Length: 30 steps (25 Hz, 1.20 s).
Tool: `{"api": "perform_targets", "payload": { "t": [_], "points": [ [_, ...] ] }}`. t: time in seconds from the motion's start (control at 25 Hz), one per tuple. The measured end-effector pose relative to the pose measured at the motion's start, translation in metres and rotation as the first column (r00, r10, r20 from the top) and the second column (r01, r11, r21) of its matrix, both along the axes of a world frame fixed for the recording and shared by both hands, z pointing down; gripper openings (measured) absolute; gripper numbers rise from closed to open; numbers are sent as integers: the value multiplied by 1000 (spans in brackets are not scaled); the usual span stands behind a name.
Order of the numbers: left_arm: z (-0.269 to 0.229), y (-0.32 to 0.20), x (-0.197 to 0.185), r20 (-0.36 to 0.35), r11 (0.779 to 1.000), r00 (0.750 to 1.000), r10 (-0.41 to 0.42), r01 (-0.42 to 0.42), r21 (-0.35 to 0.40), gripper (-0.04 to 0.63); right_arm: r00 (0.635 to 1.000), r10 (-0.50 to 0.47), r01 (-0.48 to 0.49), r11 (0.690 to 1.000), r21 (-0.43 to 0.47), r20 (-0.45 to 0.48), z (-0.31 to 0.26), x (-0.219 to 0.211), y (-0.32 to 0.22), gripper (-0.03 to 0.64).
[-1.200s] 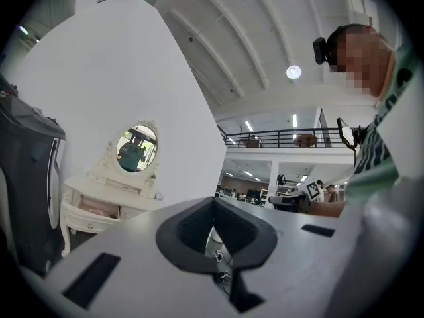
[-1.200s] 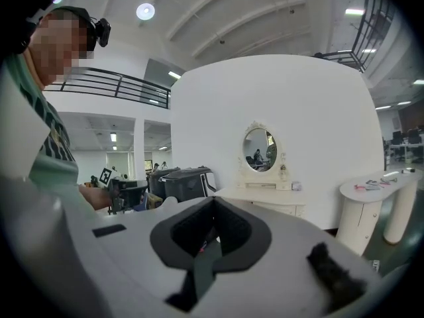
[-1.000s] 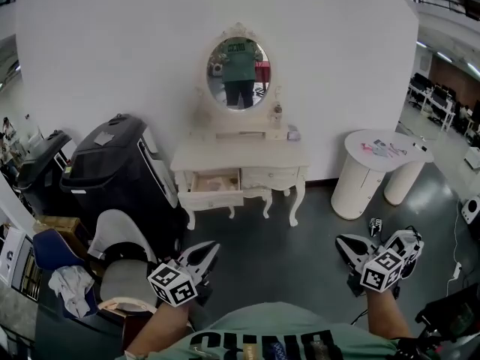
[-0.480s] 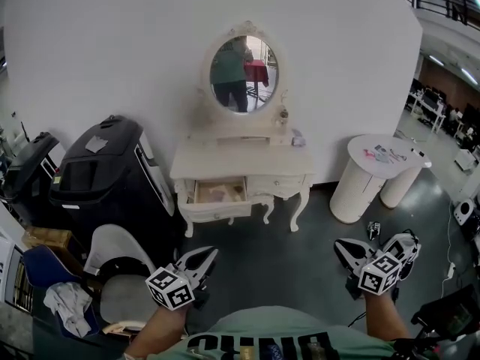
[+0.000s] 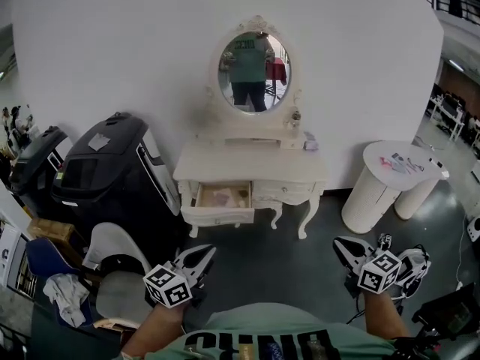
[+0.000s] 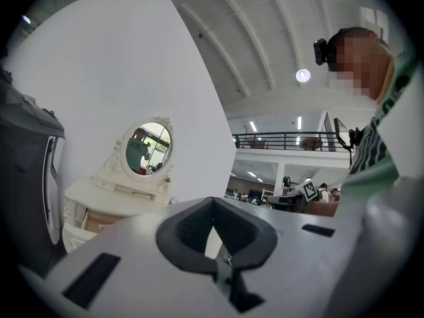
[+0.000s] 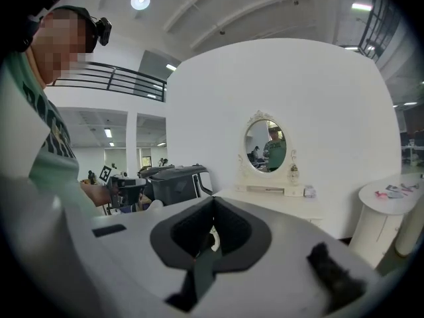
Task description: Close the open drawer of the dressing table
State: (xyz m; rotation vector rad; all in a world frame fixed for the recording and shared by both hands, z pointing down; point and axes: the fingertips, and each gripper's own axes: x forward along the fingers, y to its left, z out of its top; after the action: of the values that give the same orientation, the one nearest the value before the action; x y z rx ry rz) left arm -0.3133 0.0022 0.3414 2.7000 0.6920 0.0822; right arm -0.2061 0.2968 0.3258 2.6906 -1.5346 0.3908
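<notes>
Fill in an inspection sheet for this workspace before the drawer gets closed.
Surface: dressing table top, small bottle and small box at right rear.
Job's things: left drawer pulled out; right drawer shut.
Clutter: white chair and crumpled cloth at lower left.
Grippers: left gripper and right gripper, jaws shut, empty, short of the table.
Cables: thin cable on floor, far right.
Surroundings: white wall, oval mirror, black appliance at left, round white table at right.

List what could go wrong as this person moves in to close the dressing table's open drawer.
A hard or off-centre push on the open drawer might jam it, or rock the slim-legged dressing table and tip the small bottle on top. The left gripper hangs near the white chair and could catch it.
</notes>
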Motion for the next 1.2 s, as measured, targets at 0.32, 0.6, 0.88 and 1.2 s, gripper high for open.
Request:
{"api": "perform_targets", "payload": {
  "t": [0.32, 0.6, 0.88, 1.2],
  "points": [
    [-16, 76, 76, -45, 993, 992, -119, 119, -3, 8, 991, -124, 125, 992, 29, -44, -18, 114, 53, 11],
    [-14, 127, 122, -36, 987, 986, -160, 160, -13, 8, 985, -168, 169, 985, 40, -32, -10, 175, 95, 11],
    [-8, 137, 160, -16, 989, 989, -150, 150, -15, 8, 988, -154, 154, 986, 58, -15, -1, 207, 110, 11],
    [2, 116, 220, -21, 998, 999, -46, 45, -41, 8, 999, -54, 54, 998, 34, -7, 6, 240, 102, 11]
  ]
}}
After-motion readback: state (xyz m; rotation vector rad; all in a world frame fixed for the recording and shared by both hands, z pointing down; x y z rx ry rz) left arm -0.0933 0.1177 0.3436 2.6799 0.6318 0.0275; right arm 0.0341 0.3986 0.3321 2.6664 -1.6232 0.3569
